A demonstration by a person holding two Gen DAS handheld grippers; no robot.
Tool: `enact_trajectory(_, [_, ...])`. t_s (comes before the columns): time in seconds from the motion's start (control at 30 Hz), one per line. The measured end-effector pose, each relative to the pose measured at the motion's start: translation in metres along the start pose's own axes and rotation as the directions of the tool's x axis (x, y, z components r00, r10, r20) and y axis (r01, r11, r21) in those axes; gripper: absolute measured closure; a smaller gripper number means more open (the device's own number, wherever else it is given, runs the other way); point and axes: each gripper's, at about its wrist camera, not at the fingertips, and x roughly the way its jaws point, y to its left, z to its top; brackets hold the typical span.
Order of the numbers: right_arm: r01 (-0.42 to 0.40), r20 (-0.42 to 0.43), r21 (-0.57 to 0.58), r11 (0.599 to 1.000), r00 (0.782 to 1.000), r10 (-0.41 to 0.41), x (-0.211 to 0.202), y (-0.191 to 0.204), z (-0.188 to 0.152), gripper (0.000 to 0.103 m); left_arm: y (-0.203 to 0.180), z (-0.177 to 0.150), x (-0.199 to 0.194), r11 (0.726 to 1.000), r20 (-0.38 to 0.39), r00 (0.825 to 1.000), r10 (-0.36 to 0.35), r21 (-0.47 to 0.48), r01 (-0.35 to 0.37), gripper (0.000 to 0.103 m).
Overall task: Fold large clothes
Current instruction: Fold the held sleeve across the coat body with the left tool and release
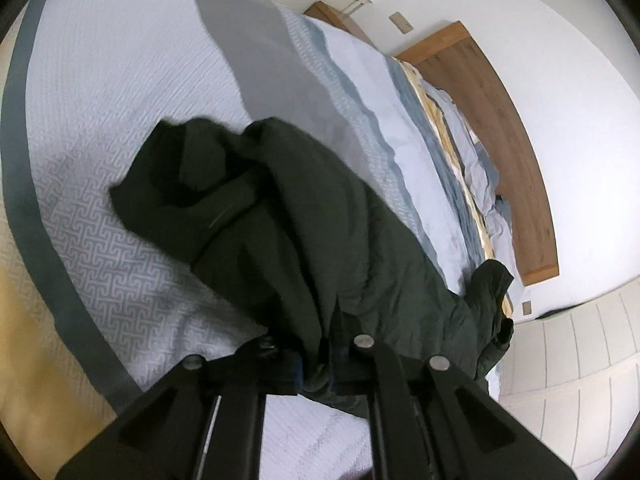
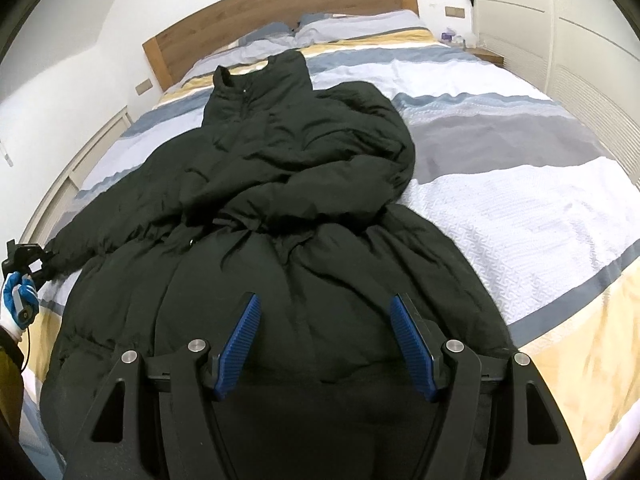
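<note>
A large dark green padded jacket (image 2: 280, 208) lies spread on the bed, collar toward the headboard, one sleeve folded across its chest. In the left wrist view the jacket (image 1: 304, 208) runs away from my left gripper (image 1: 316, 364), whose jaws are shut on a bunch of its fabric. The right wrist view shows that same left gripper (image 2: 34, 262) at the far left, clamped on the end of the outstretched sleeve and held by a gloved hand (image 2: 18, 300). My right gripper (image 2: 326, 320) hovers over the jacket's lower half, blue pads (image 2: 244, 340) wide apart with nothing between them.
The bed cover (image 2: 520, 208) has white, grey, blue and yellow stripes. Pillows (image 2: 360, 26) lie against a wooden headboard (image 2: 280, 0). White wardrobe doors (image 2: 580, 32) stand to the right of the bed, and a white panelled wall (image 1: 580, 360) runs along its other side.
</note>
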Motion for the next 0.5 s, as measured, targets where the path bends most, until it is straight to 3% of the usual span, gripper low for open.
enact_trajectory(0.27, [-0.018,0.037,0.029,0.999,0.999,0.017,-0.017,-0.015,-0.002,0.036,-0.056,-0.008,-0.028,0.992,0.036,0.999,-0.003,0.123,-0.002,0.097])
enact_trajectory(0.5, [-0.027,0.062,0.078,0.997,0.998,0.022,-0.03,-0.041,-0.009,0.036,-0.121,-0.03,-0.052,0.967,0.063,0.998,-0.027,0.255,0.01,0.097])
